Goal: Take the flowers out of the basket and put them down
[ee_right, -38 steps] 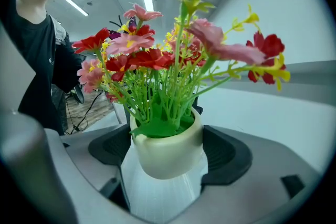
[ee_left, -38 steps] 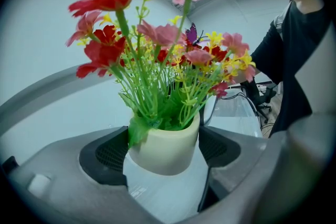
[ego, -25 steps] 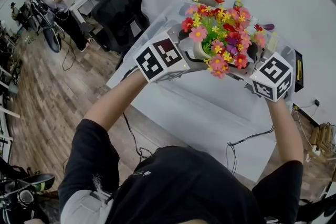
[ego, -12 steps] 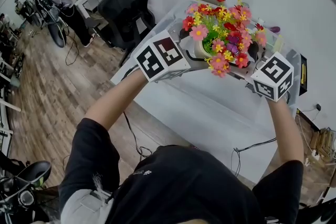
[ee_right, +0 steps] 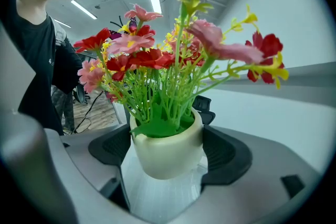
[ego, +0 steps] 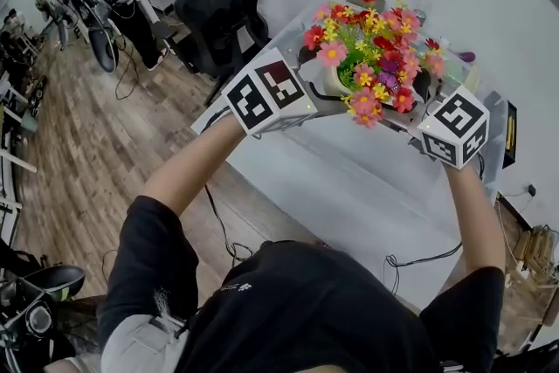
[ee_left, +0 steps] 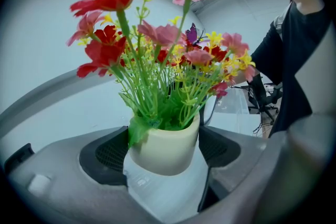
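The cream pot [ego: 335,83] of flowers [ego: 371,44] is held upright in the air, pinched from opposite sides by the left tongs [ee_left: 164,150] and the right tongs [ee_right: 167,150]. The white counter [ego: 349,179] lies directly below, equally near to both.

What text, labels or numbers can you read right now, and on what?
No readable words or numbers.
On the left marker cube and right marker cube: square black-and-white patterns, no letters.
On the black shirt: small white print, too small to read.
On the cream pot: no label shows.
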